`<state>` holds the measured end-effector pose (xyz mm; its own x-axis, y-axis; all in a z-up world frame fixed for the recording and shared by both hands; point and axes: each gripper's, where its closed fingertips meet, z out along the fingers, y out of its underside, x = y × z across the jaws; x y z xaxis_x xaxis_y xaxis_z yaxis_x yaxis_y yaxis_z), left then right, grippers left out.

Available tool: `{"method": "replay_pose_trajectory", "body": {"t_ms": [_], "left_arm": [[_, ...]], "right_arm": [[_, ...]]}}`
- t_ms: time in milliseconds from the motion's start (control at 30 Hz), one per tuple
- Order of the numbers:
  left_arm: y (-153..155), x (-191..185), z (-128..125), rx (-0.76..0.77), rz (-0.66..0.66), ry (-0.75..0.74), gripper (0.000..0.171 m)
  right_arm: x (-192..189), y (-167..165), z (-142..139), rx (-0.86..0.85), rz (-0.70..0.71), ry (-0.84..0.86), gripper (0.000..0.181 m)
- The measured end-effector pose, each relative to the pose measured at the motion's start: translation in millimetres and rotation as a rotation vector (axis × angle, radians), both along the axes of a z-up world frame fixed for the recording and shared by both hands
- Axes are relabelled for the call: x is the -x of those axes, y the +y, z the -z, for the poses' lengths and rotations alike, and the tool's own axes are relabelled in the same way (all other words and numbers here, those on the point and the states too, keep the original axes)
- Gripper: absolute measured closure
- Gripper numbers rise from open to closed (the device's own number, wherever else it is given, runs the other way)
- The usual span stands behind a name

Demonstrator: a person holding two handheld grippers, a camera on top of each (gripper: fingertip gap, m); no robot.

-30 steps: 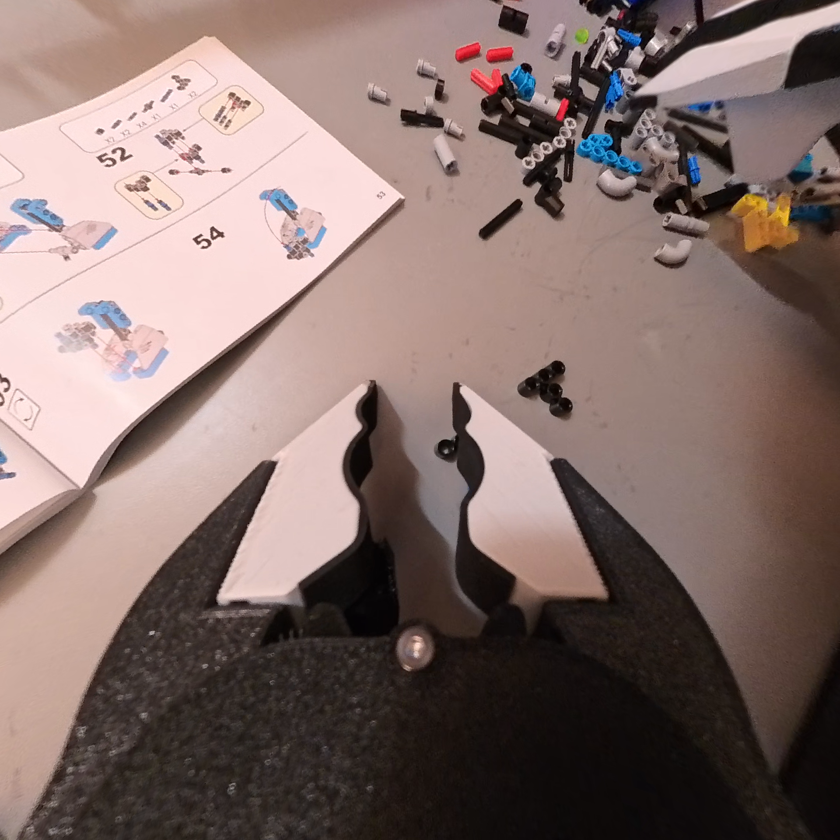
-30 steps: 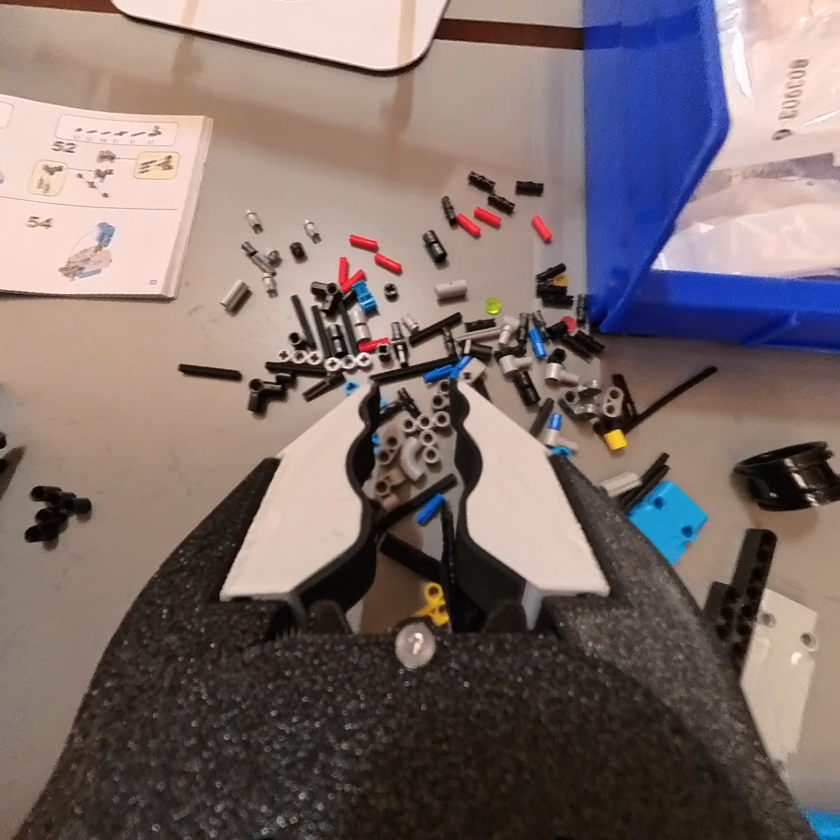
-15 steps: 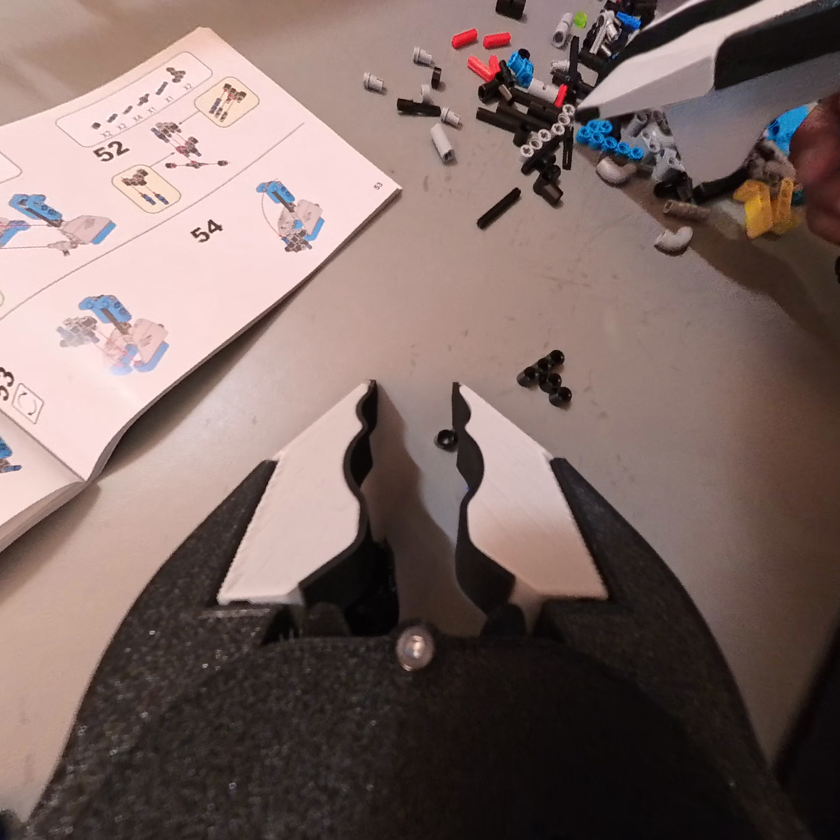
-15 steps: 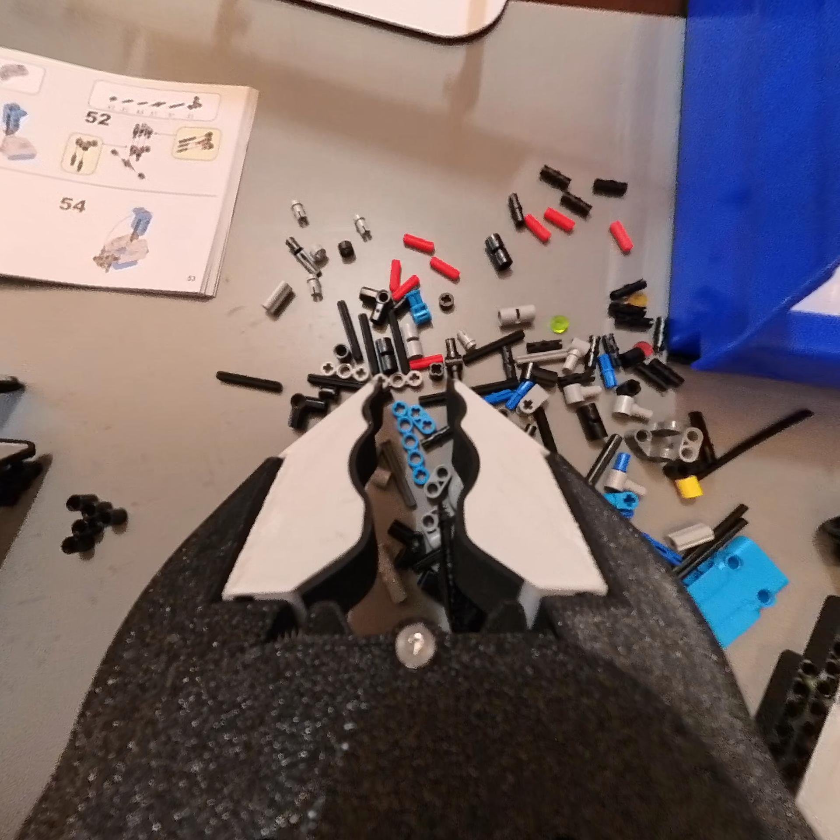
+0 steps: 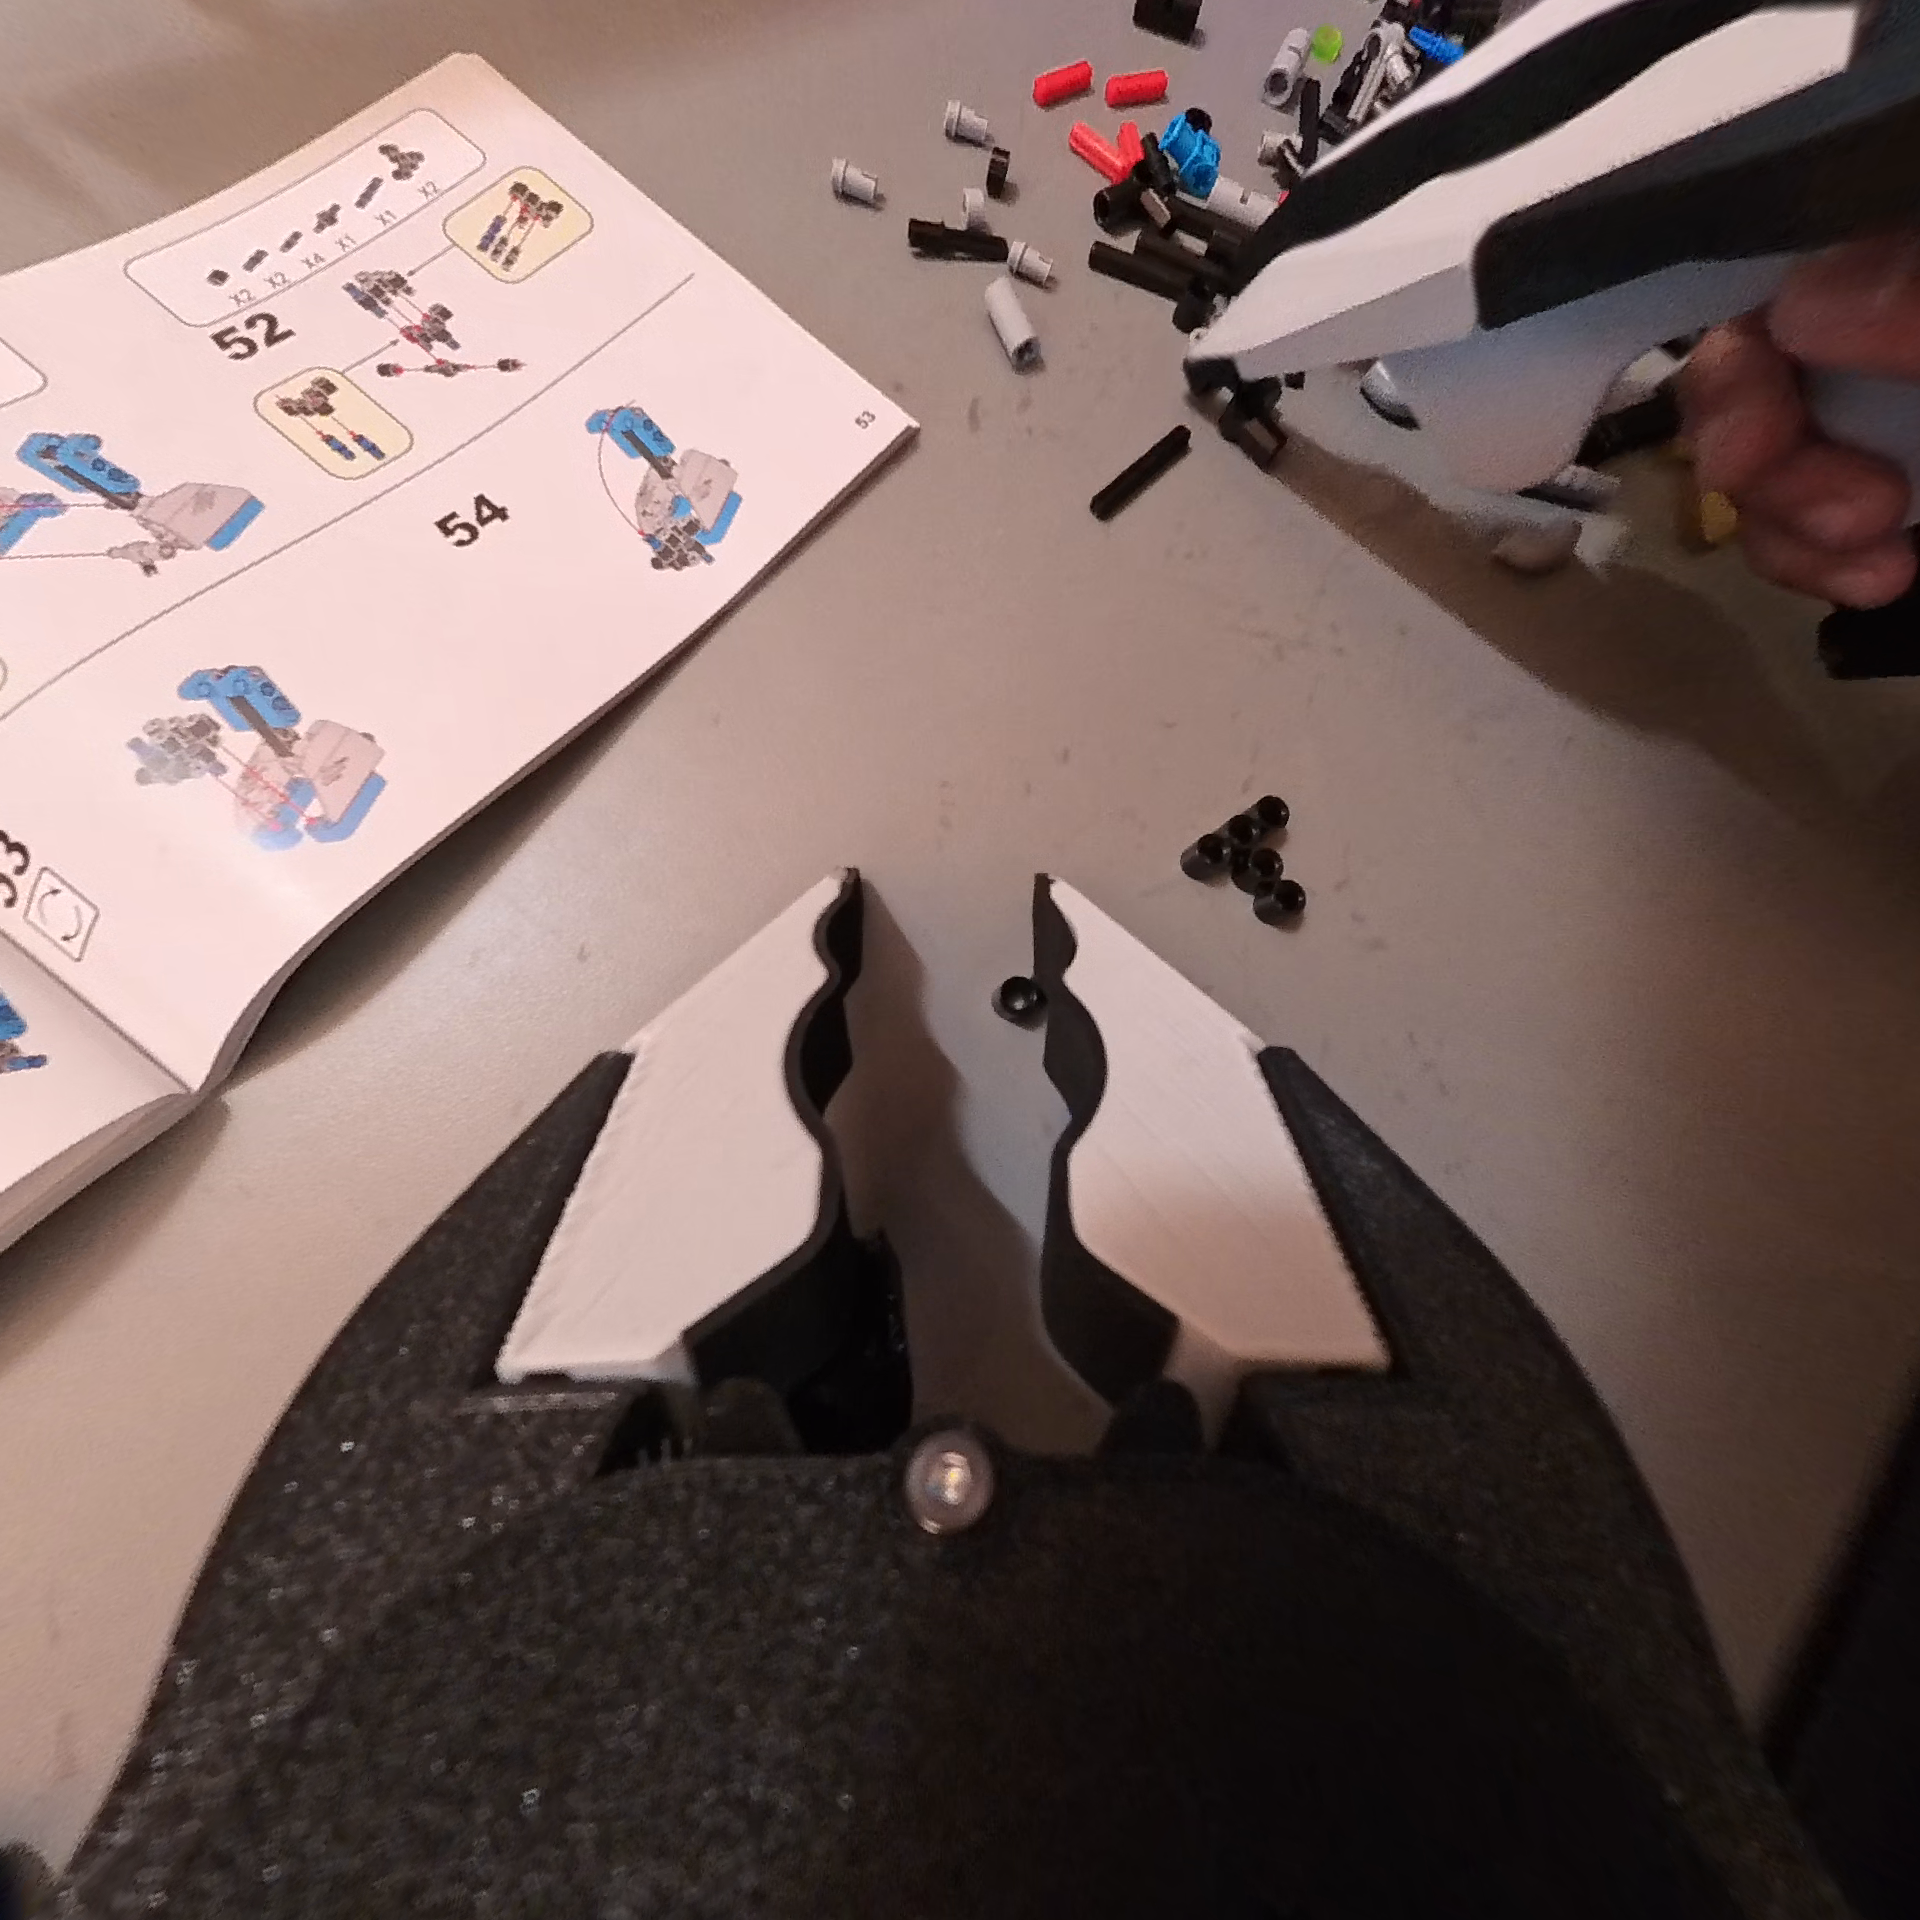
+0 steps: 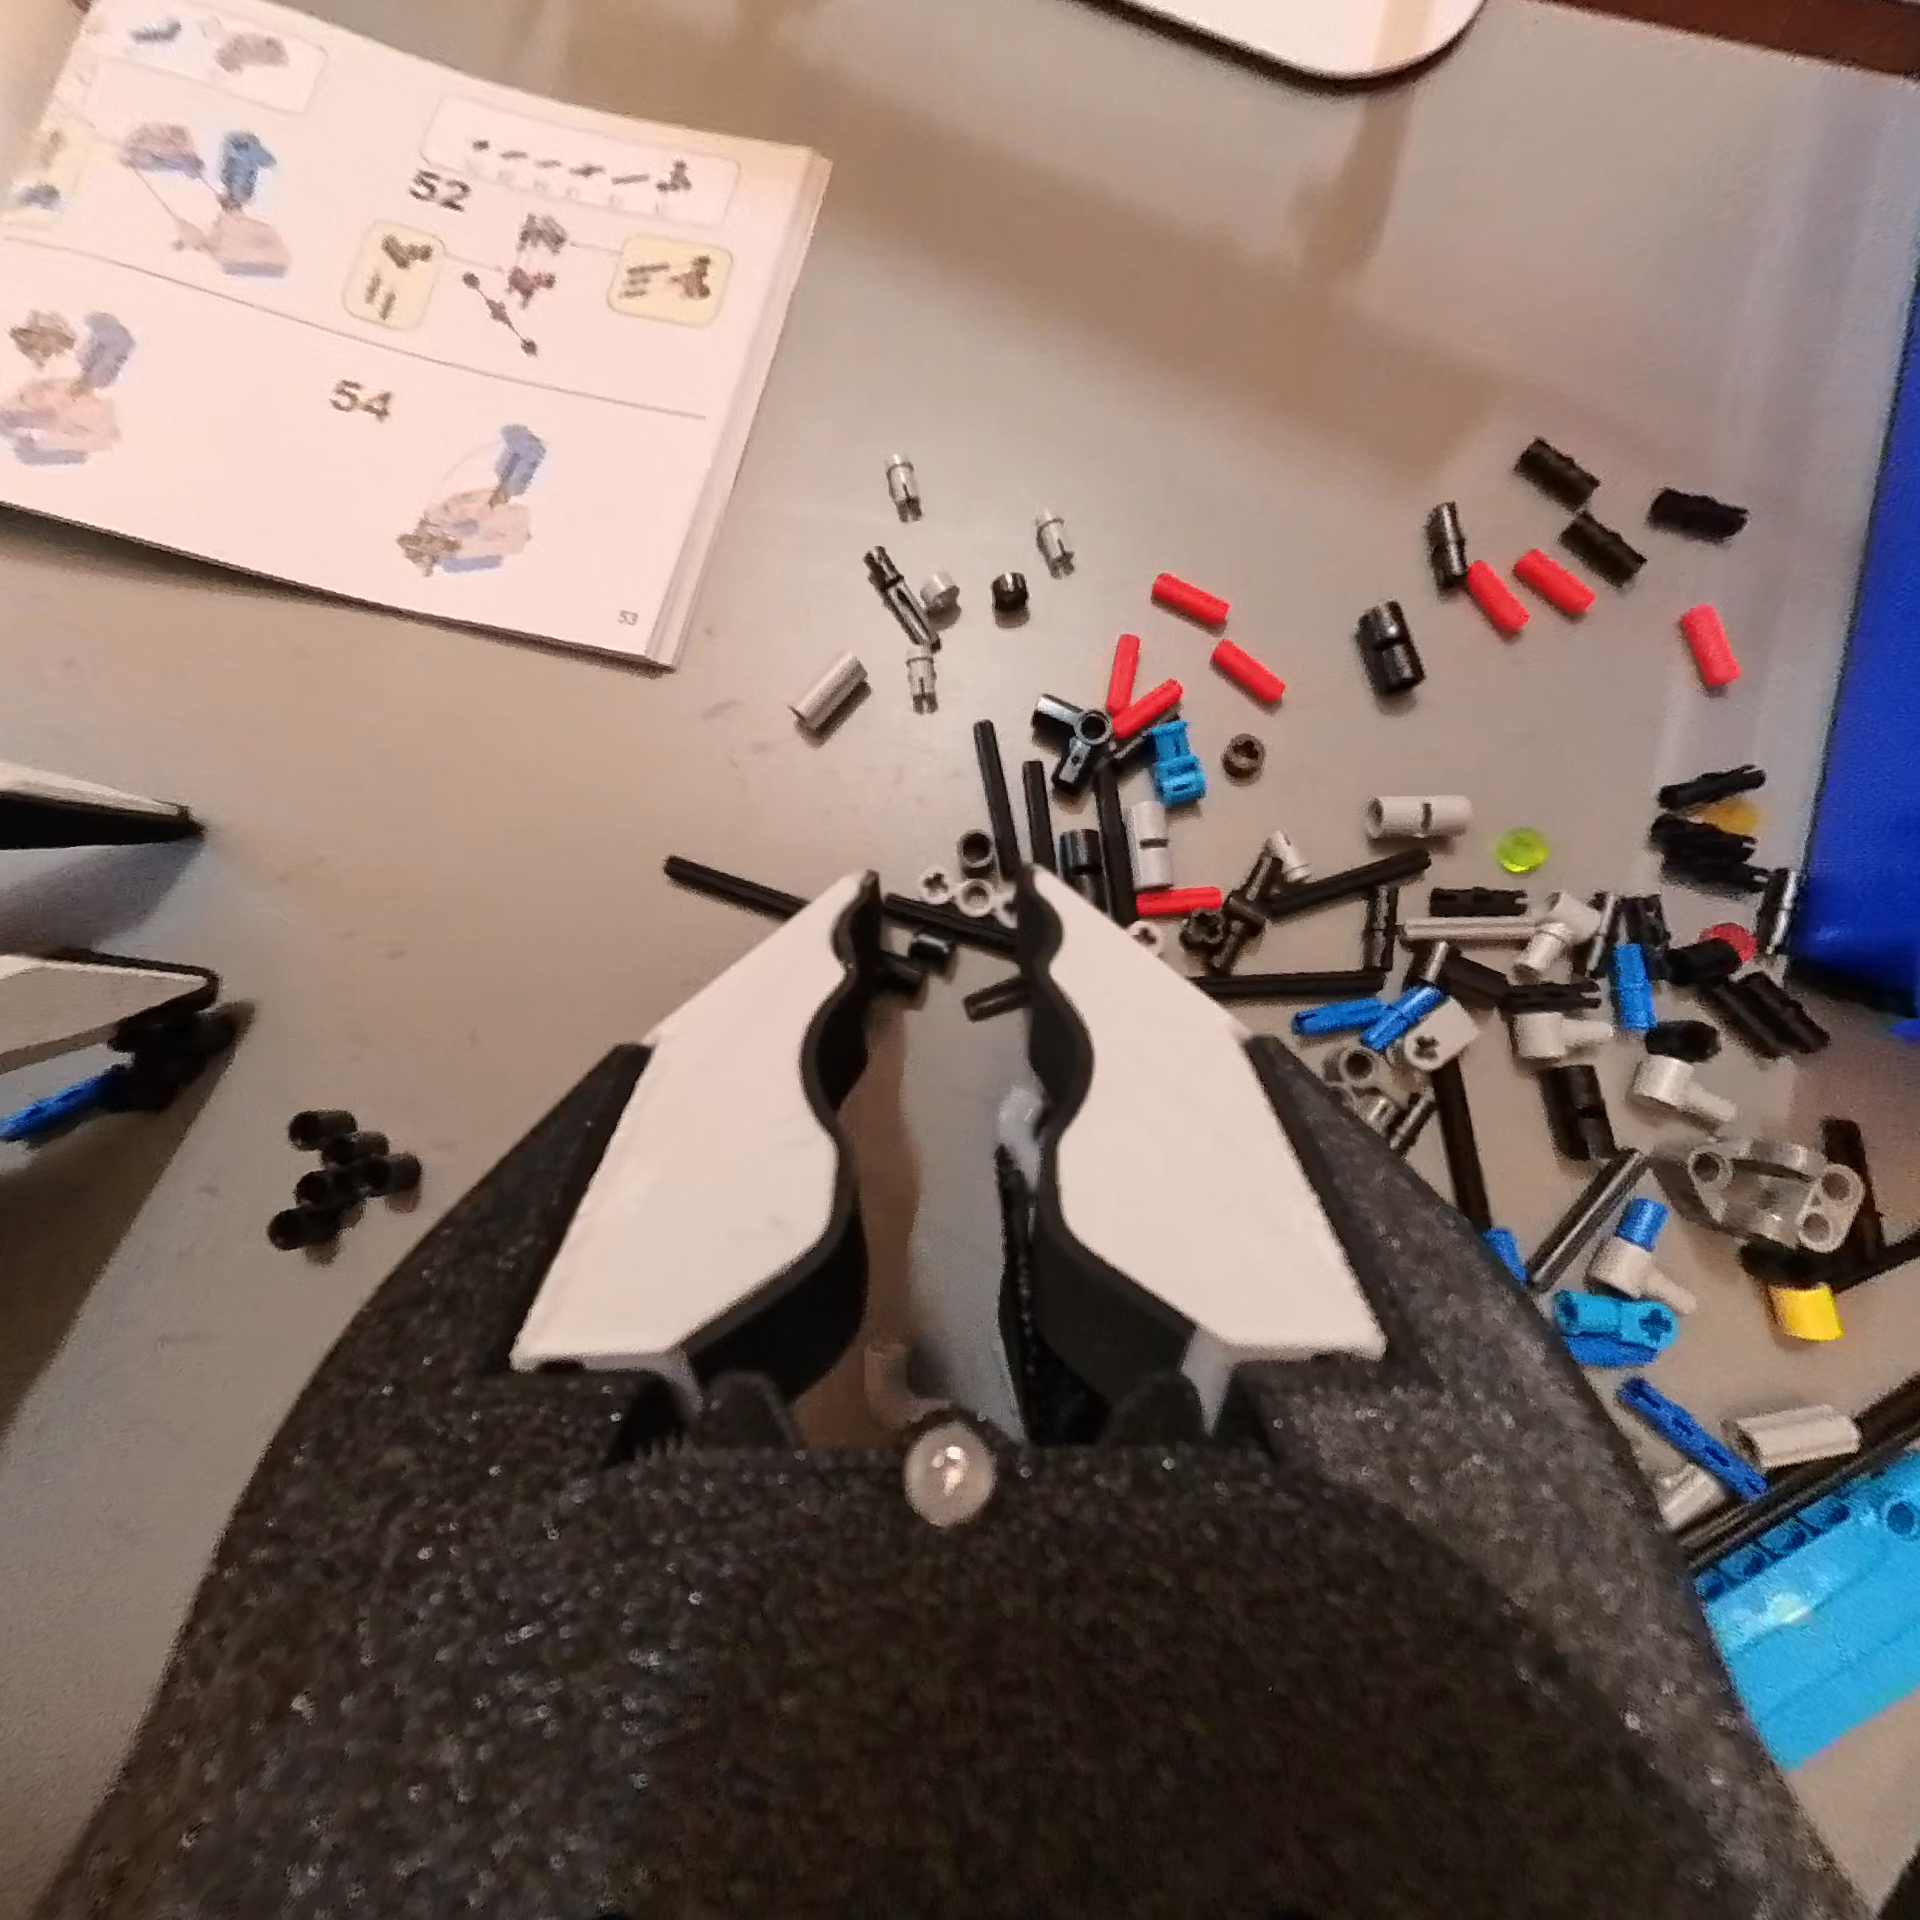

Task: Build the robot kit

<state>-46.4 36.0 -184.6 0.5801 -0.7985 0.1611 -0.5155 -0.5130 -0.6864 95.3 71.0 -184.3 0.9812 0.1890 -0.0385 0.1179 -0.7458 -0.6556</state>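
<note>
The left gripper point(image 5: 945, 883) hangs low over the grey table point(image 5: 1351, 1195) with its jaws set apart and nothing clamped between them. A single small black ring point(image 5: 1019, 1000) lies on the table in that gap, just beside the inner edge of the right-hand finger; whether it touches the finger I cannot tell. Just off to the right sits a tight cluster of black bushings point(image 5: 1247, 858), apart from the fingers. To the left lies an open instruction booklet point(image 5: 436, 540), its near corner lifted a little off the table.

The right gripper point(image 6: 948, 885) has its jaws narrowly parted and holds nothing — its tips are down at the near-left edge of a scatter of small building pieces point(image 6: 1351, 883): black axles, grey connectors, blue pins. A short black pin point(image 6: 997, 1000) and other black bits lie in the gap between the fingers, and a long black axle point(image 6: 727, 888) runs out to the left of the tips. Farther out lie red tubes point(image 6: 1190, 601), a lime-green round stud point(image 6: 1522, 850) and, at the right edge, a blue bin point(image 6: 1870, 727). In the left wrist view a person's hand point(image 5: 1808, 457) grips the right gripper's handle above the pile.
</note>
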Motion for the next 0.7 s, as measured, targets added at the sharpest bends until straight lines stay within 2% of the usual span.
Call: {"method": "replay_pose_trajectory", "body": {"t_ms": [167,300,467,533,700], "left_arm": [[0.2,-0.2,-0.4,0.01,-0.004,-0.014,0.139],[-0.4,0.5,-0.5,0.014,-0.001,-0.024,0.139],[-0.7,2.2,-1.3,0.042,-0.006,-0.053,0.14],[-0.7,2.3,-1.3,0.042,-0.006,-0.052,0.14],[-0.7,2.2,-1.1,0.033,-0.005,-0.042,0.14]], "right_arm": [[0.7,3.9,1.3,0.017,0.017,0.062,0.159],[-3.1,5.8,4.0,0.01,0.025,0.006,0.17],[-1.5,9.1,4.2,0.006,0.022,0.002,0.173],[-1.1,9.0,1.5,-0.004,0.021,0.03,0.18],[-1.2,8.8,-12.3,-0.047,0.023,0.19,0.18]]}}
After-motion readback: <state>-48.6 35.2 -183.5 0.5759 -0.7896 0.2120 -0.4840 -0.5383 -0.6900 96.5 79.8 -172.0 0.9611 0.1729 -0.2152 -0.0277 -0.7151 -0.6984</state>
